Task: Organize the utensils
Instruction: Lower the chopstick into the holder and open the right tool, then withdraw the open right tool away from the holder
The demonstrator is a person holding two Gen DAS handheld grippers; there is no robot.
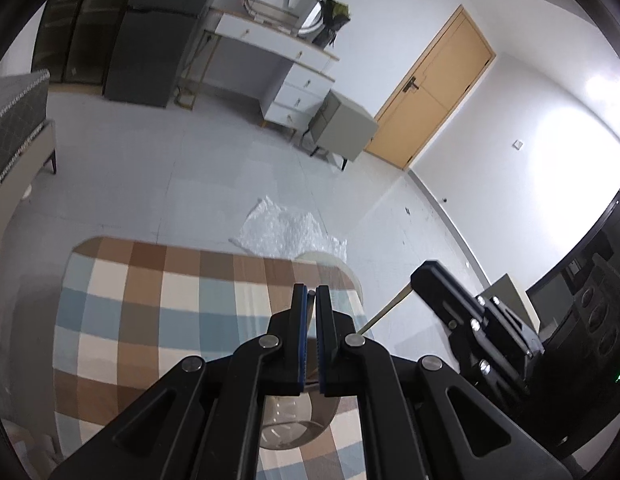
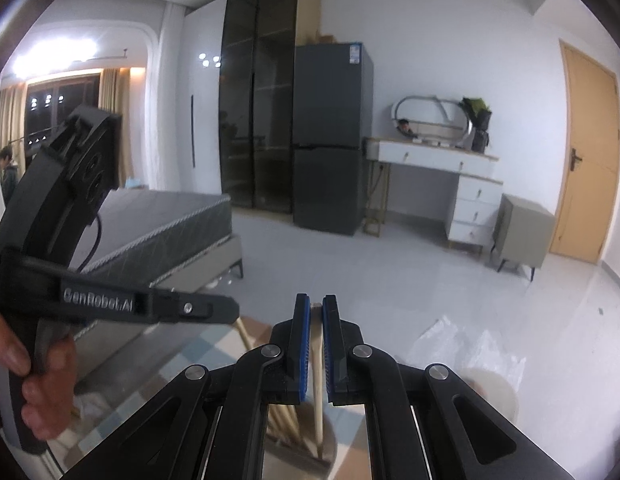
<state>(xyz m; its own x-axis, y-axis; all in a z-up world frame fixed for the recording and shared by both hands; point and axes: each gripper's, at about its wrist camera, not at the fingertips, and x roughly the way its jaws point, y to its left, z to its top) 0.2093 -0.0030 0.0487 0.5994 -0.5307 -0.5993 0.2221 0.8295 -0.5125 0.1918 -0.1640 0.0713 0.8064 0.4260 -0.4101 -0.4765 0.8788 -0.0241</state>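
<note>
right tool (image 2: 316,308) — pinching chopstick (image 2: 317,368) | left tool (image 1: 311,294) — pressed together above glass cup (image 1: 294,420)

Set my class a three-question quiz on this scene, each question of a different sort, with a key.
1. True or false: the right tongs are open and empty.
2. The cloth is: A plain white, B checked, C striped.
3. In the right wrist view, what does the cup below the right tongs hold?

Key
1. False: they are shut on a wooden stick.
2. B.
3. Wooden sticks.
</note>
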